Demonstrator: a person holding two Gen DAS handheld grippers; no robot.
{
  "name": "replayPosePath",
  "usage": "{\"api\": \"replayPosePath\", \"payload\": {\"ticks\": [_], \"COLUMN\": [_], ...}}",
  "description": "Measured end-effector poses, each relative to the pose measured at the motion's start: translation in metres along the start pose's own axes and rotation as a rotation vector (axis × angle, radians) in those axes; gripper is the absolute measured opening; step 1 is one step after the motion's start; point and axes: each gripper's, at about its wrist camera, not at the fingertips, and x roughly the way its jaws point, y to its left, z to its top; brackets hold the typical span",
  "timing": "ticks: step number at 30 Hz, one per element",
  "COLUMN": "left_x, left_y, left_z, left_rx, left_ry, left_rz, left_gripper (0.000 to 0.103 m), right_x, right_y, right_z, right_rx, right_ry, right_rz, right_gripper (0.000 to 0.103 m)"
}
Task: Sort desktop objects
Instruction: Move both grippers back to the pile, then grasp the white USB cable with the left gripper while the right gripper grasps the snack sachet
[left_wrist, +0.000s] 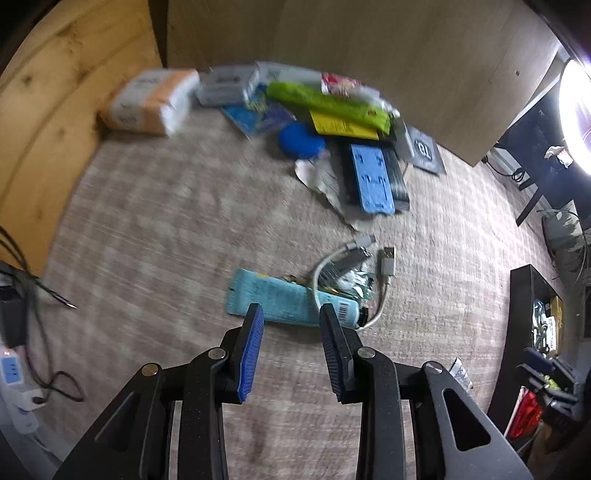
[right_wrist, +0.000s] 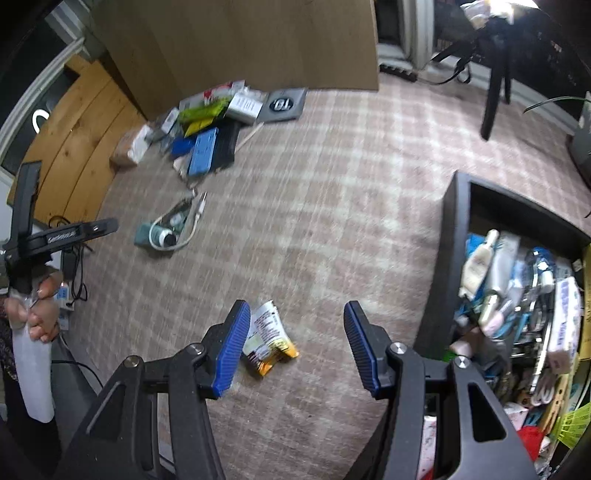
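Our left gripper (left_wrist: 291, 317) hangs with its jaws partly open and nothing between the blue pads; just past its tips a pale blue tube (left_wrist: 291, 301) lies flat on the checked tablecloth (left_wrist: 166, 221), its dark cap pointing right. A white USB cable (left_wrist: 369, 280) loops over the cap end of the tube, and a green foil packet (left_wrist: 354, 286) lies against it. Farther back we see a blue holder (left_wrist: 373, 181) resting on a black slab, a round blue lid (left_wrist: 299, 138), a green packet (left_wrist: 328, 103) and a tissue pack (left_wrist: 151, 103), all heaped near the wooden back panel (left_wrist: 369, 55).

Our right gripper (right_wrist: 295, 321) stands wide open and empty above the cloth. A crumpled yellow and white wrapper (right_wrist: 271, 338) lies just inside the left pad; whether they touch we cannot tell. To the right sits a black bin (right_wrist: 448, 266) crammed with bottles, tubes and packets. At the far left of this view a hand (right_wrist: 42, 314) grips the handle of the other gripper. Beyond, the tube and cable lie together, well apart from the wrapper, and the heap sits at the back panel.
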Motion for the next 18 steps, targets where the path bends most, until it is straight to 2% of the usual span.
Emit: {"api": "replayPosePath", "payload": {"ticks": [5, 8, 14, 18], "left_x": [0.017, 0.026, 0.034, 0.047], "left_y": [-0.006, -0.010, -0.015, -0.019], "left_z": [0.001, 0.004, 0.016, 0.026], "left_rx": [0.001, 0.003, 0.004, 0.034], "left_ry": [0.042, 0.053, 0.053, 0.097], "left_rz": [-0.015, 0.001, 0.017, 0.020], "left_gripper": [0.030, 0.030, 0.030, 0.030], "right_x": [0.021, 0.033, 0.045, 0.052], "right_y": [0.005, 0.012, 0.031, 0.042], "right_z": [-0.008, -0.015, -0.021, -0.025], "right_rx": [-0.019, -0.046, -0.142, -0.199], "right_ry": [0.064, 0.093, 0.105, 0.123], "right_rz": [-0.001, -0.023, -0.083, -0.103], "right_gripper": [0.052, 0.052, 0.052, 0.052]}}
